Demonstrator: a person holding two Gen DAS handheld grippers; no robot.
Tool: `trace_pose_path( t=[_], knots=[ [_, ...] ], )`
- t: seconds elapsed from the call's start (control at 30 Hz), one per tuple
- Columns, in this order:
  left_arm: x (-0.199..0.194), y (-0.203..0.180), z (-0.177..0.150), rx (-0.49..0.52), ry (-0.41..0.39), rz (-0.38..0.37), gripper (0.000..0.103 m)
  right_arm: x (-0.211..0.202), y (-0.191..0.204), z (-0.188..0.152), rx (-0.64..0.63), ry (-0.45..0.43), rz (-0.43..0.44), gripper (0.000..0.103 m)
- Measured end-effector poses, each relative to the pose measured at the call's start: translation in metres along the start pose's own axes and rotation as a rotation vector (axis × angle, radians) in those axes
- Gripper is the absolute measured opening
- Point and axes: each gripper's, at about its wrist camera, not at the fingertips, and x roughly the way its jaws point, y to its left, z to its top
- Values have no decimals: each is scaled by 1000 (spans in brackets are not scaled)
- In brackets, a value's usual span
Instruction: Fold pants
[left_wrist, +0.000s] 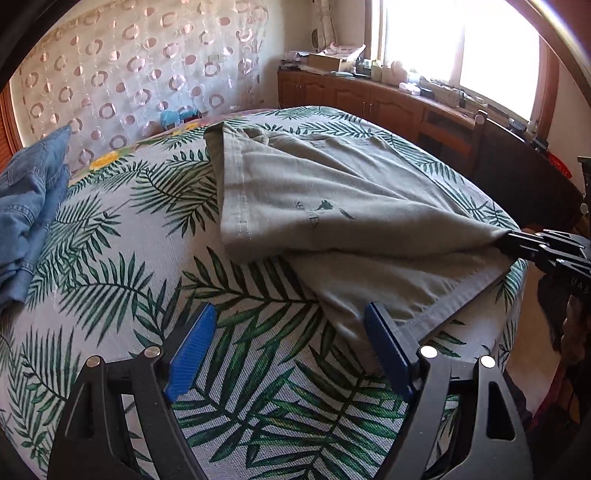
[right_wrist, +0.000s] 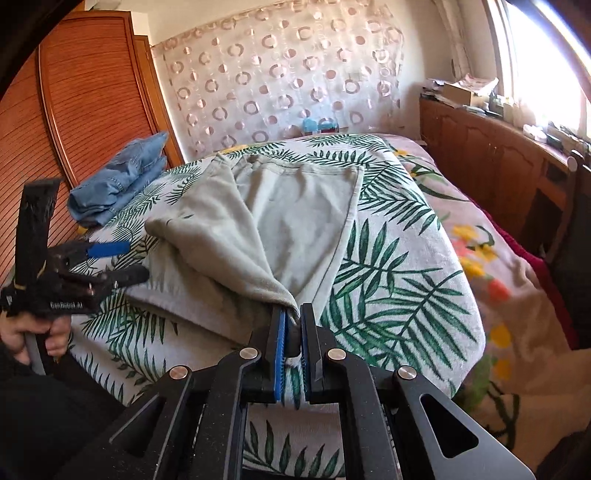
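Right wrist view: jaws of the right gripper (right_wrist: 292, 334) clamped tight on a bunched corner of the grey-green pants (right_wrist: 295, 206), blue pads (right_wrist: 281, 354) pressed against the cloth from both sides. From that pinch, a lifted layer of fabric fanning up and to the left, draped over the flatter layer beneath. Pants spread lengthwise on the palm-leaf cover (right_wrist: 399, 280) of the bed (right_wrist: 517, 332), far end reaching toward the circle-patterned curtain (right_wrist: 280, 81). Folded blue denim (right_wrist: 118, 181) well apart at the bed's left side, near the slatted wooden wardrobe (right_wrist: 74, 118).

Left wrist view: jaws of the left gripper (left_wrist: 291, 350) spread wide, nothing between them, blue pads (left_wrist: 190, 354) hovering over bare leaf print. Right-hand pad just at the near hem of the pants (left_wrist: 332, 206); contact impossible to judge. Same garment lying ahead and to the right, top layer pulled taut toward the right gripper (left_wrist: 517, 245) at the bed's edge. Denim (left_wrist: 29, 214) off to the far left. Wooden cabinet (left_wrist: 369, 99) under a bright window (left_wrist: 461, 48) beyond the bed.

In the right wrist view, left gripper (right_wrist: 110, 260) visible at the left edge, parted, held by a hand (right_wrist: 35, 336).
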Motion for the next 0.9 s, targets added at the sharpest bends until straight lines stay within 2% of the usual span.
trace_pose_path(
  t=[0.1,0.33,0.47,0.53,0.6,0.73,0.9],
  knots=[
    [0,2,-1,-14,2,-10,83,4,3,-1,-9,14,-21,12],
    [-2,5,-4,-28,-12,-17,83,3,9,-8,-10,14,-33,18],
    [-14,11,-4,-52,-47,2,83,-4,13,-8,-20,-3,-42,23],
    [-20,16,-3,-62,-66,11,83,-7,15,-4,-35,-17,-53,36],
    [-31,21,-1,-75,-98,26,83,-11,19,1,-49,-44,-54,41],
    [-47,29,2,-91,-139,45,83,-11,27,14,-70,-76,-35,45],
    [-61,41,3,-118,-179,62,83,10,47,29,-131,-90,20,48]
  ],
)
